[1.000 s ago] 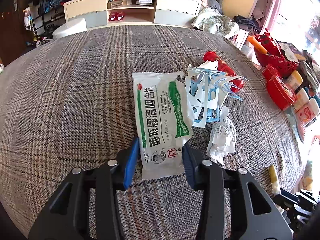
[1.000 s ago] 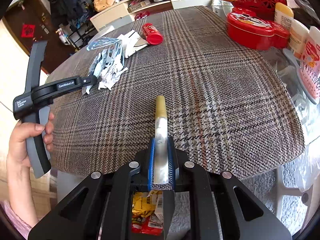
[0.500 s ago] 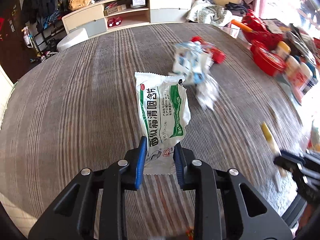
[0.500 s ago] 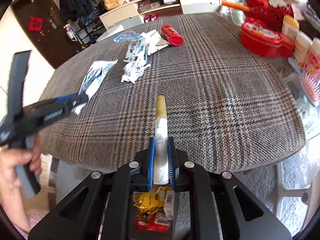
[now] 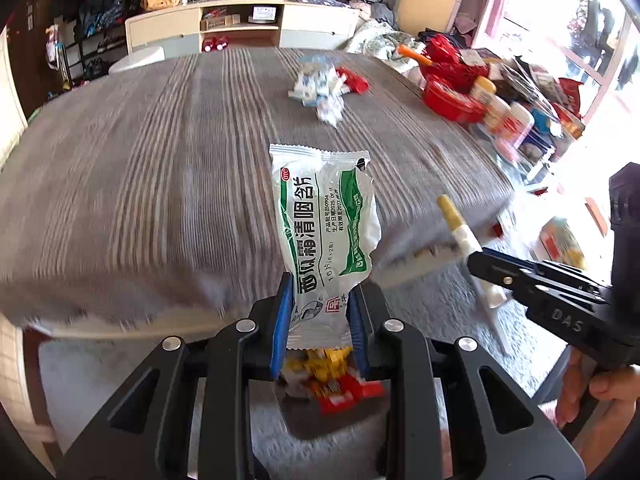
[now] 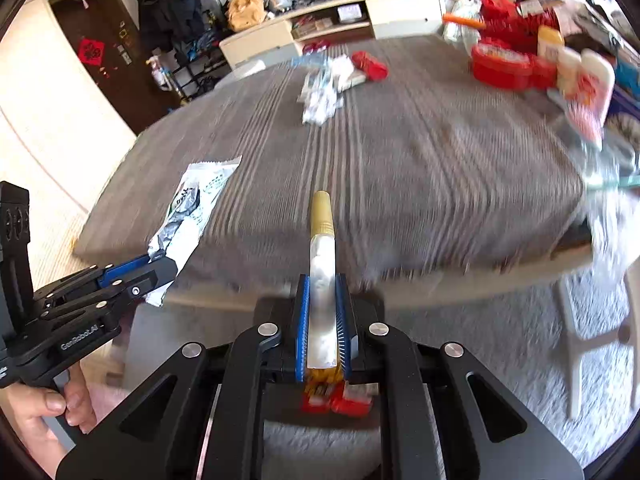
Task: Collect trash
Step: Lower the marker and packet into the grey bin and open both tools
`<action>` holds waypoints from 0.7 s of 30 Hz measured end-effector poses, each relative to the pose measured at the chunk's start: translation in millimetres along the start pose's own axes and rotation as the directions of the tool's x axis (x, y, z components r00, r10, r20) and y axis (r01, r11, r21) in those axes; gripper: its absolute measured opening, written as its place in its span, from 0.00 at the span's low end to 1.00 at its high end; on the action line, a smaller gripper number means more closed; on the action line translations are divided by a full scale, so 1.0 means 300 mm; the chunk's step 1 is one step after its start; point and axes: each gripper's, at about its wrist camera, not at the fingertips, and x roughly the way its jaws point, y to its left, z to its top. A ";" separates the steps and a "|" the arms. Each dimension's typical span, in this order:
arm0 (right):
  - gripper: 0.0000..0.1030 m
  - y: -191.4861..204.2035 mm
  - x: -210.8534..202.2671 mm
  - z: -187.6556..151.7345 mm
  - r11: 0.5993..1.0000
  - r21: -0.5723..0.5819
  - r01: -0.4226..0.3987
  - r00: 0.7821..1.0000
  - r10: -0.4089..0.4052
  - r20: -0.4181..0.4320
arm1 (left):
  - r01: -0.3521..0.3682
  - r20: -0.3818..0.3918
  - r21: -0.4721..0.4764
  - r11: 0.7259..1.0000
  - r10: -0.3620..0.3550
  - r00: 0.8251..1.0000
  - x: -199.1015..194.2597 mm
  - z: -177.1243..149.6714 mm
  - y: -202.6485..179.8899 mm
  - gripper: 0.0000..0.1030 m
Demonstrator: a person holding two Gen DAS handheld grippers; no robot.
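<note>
Our left gripper [image 5: 318, 320] has just closed its fingers on the light, crinkly sachet [image 5: 326, 224] by its bottom seal, beyond the desk [image 5: 140, 168] edge. Our right gripper [image 6: 322, 324] pinches the stiff, slim tube [image 6: 322, 264] mid-body.

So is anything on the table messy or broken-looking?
Yes. A heap of crumpled white and blue paper scraps lies with a red wrapper near the far side of the grey checked tablecloth. The white and green packet in the left gripper has a torn top corner.
</note>
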 end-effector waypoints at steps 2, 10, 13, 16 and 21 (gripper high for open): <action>0.14 -0.010 0.019 -0.057 1.000 0.022 -0.006 1.000 0.007 -0.028 | 0.000 -0.017 0.010 1.000 0.000 1.000 -0.001 -0.074 -0.013 0.24; 0.14 -0.044 0.118 -0.239 0.997 0.083 0.006 0.991 0.005 -0.132 | 0.025 -0.120 0.003 1.000 -0.024 0.992 0.108 -0.274 -0.044 0.24; 0.14 -0.052 0.163 -0.282 0.995 0.097 0.023 0.986 -0.006 -0.169 | 0.029 -0.180 0.005 1.000 -0.028 0.983 0.184 -0.346 -0.055 0.24; 0.14 -0.061 0.211 -0.303 0.993 0.111 0.048 0.981 -0.026 -0.193 | 0.020 -0.234 -0.012 1.000 -0.022 0.972 0.268 -0.388 -0.050 0.24; 0.14 -0.073 0.304 -0.297 0.990 0.128 0.062 0.971 -0.030 -0.238 | 0.029 -0.261 -0.039 0.999 -0.039 0.965 0.370 -0.390 -0.027 0.24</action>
